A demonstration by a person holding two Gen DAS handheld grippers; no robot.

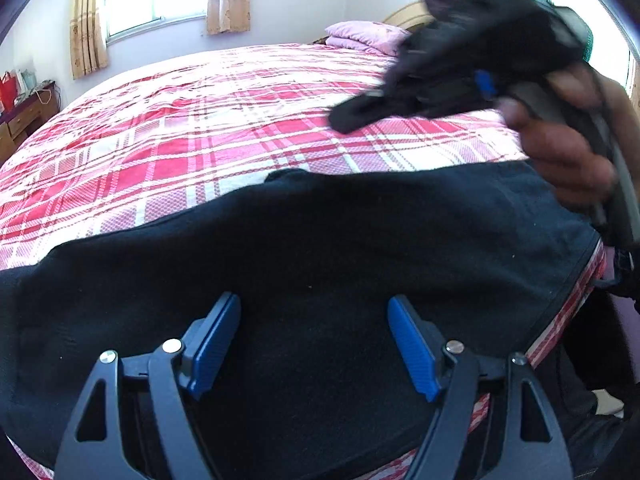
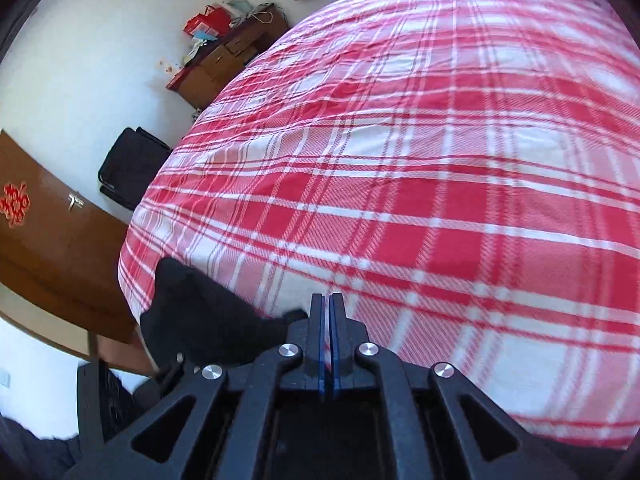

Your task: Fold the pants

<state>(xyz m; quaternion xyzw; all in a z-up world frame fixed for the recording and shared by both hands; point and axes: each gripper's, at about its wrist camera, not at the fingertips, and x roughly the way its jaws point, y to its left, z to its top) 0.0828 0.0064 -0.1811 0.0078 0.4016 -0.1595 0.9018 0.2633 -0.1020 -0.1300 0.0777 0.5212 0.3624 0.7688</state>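
Black pants point(image 1: 320, 264) lie spread across the near edge of the bed. My left gripper point(image 1: 314, 312) is open, its blue pads point(image 1: 212, 344) hovering just above the dark cloth. My right gripper shows in the left wrist view point(image 1: 352, 114), blurred, held in a hand above the bed to the right of the pants. In the right wrist view its jaws point(image 2: 327, 304) are shut with nothing visible between the pads. A part of the black pants point(image 2: 192, 312) lies at the bed's edge, left of and below the right gripper.
A red and white plaid bedspread point(image 2: 400, 160) covers the bed. A pink pillow point(image 1: 368, 34) lies at the far end. A wooden dresser point(image 2: 224, 56), a black chair point(image 2: 132, 168) and a brown door point(image 2: 52, 248) stand left of the bed.
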